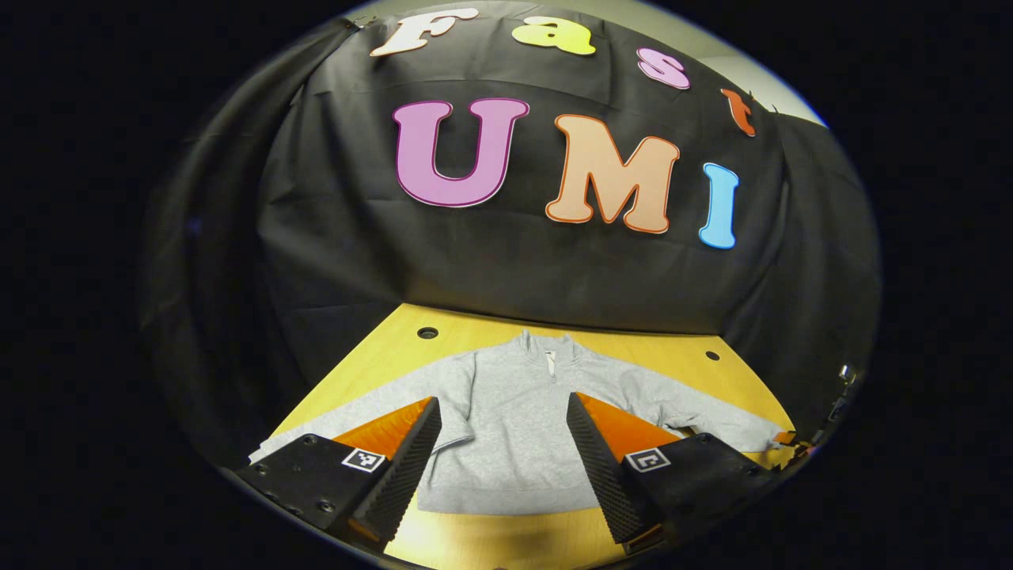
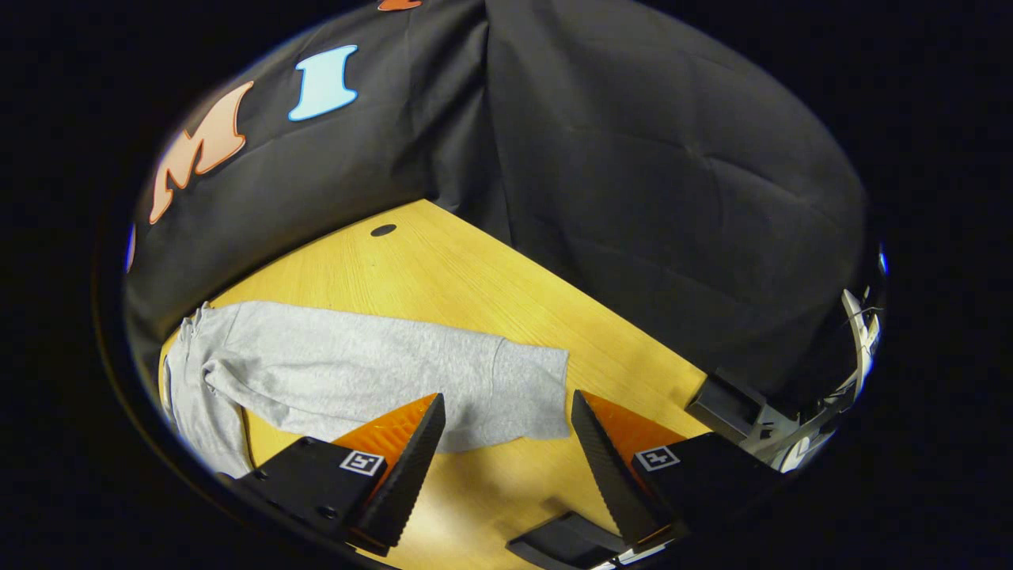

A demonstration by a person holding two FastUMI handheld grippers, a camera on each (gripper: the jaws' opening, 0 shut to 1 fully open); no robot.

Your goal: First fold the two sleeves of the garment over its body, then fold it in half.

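My left gripper (image 1: 500,467) hangs with fingers spread wide at the bottom of its view, above the grey garment (image 1: 514,419) lying flat, sleeves out, on the yellow bench (image 1: 633,348). My right gripper (image 2: 506,467) gapes too, low in frame, its sleeve (image 2: 380,372) stretching toward the left edge.
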